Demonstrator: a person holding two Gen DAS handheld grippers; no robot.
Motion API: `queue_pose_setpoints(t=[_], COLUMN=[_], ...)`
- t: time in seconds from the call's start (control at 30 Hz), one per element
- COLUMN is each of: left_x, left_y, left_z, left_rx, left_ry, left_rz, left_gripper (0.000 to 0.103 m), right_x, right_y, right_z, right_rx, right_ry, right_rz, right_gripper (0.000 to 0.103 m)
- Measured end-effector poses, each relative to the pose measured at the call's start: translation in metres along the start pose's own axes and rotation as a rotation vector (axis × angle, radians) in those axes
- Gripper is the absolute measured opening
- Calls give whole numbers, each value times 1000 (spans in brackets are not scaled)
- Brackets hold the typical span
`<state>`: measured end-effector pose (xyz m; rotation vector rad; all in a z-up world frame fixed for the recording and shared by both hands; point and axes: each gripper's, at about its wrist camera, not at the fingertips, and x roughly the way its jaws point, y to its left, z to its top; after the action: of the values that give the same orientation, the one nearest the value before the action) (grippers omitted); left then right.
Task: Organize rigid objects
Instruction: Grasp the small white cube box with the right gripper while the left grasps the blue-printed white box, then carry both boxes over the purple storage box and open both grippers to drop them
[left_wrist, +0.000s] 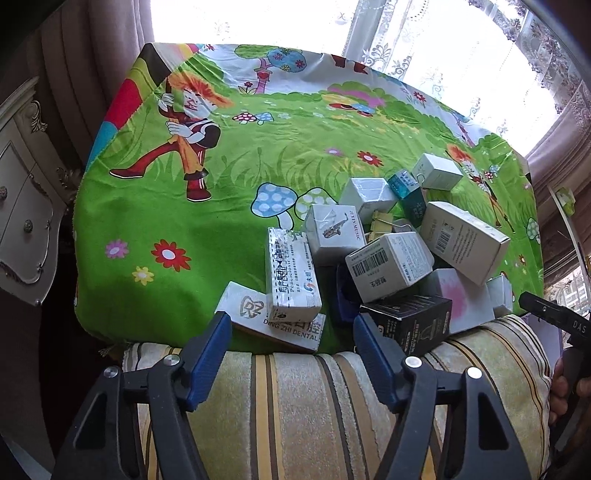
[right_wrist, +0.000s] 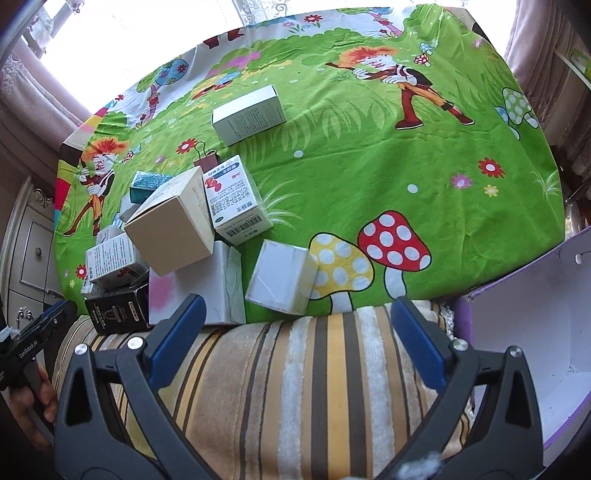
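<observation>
Left fingers: the left gripper (left_wrist: 291, 334) has its blue-padded fingers (left_wrist: 208, 354) spread wide with nothing between them, poised over a striped yellow, brown and cream cushion (left_wrist: 295, 398).
Just past the left fingers: a flat white carton printed "DING ZHI DENTAL" (left_wrist: 255, 314) lies at the near edge of the bench, with a long white ointment carton (left_wrist: 290, 277) resting across it.
By the left gripper's right finger: a black cardboard box with white print (left_wrist: 410, 319) sits at the cushion's edge, touching that fingertip or just beside it; which, I cannot tell.
Beyond, to the right: a heap of small white cardboard boxes (left_wrist: 391, 266) piled against one another, with a teal carton (left_wrist: 408, 192) behind.
Right fingers: the right gripper (right_wrist: 299, 325) is also spread wide and holds nothing, above the same cushion.
Ahead between the right fingers: a plain white cube-shaped box (right_wrist: 279, 278) lies tilted on the bright green cartoon-printed cloth (right_wrist: 369, 155) covering the bench.
Left of the right fingers: a white box with a pink smudge (right_wrist: 192, 284), with the heap behind it.
Right of the right fingers: an open purple-edged white storage box (right_wrist: 535, 314).
Far ahead: a lone white carton (right_wrist: 249, 114), well apart from the heap.
</observation>
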<state>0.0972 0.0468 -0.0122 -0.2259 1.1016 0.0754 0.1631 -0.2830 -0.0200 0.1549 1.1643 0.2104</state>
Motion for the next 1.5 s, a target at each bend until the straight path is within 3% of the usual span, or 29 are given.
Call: queue_pose_setpoints(t=[0.2, 0.43, 0.5, 0.57, 0.63, 0.77, 1.07, 1.27, 1.5], left_x=[22, 38, 38, 40, 40, 32, -17, -47, -57], left_y=[-5, -2, -3, -4, -4, -3, 10, -6, -54], left_z=[18, 22, 21, 21, 19, 16, 4, -8, -22], left_rx=[30, 16, 19, 22, 18, 7, -98, -102, -24], left_ry=[25, 55, 52, 54, 50, 15, -145, -223, -207], left_rz=[70, 84, 85, 80, 76, 77, 40, -25, -153], left_gripper=[64, 55, 48, 36, 36, 36, 35, 35, 35], right_x=[12, 33, 37, 41, 45, 41, 9, -15, -55], right_y=[12, 10, 12, 14, 12, 8, 2, 4, -4], right_z=[5, 12, 13, 12, 10, 6, -7, -15, -31], right_rx=[-57, -32, -46, -56, -54, -40, -30, -42, -49], right_ry=[18, 68, 70, 80, 96, 80, -21, -91, -168], right_rz=[-24, -76, -90, -94, -75, -53, 1, 11, 9], right_gripper=[99, 84, 81, 61, 46, 38, 38, 38, 38])
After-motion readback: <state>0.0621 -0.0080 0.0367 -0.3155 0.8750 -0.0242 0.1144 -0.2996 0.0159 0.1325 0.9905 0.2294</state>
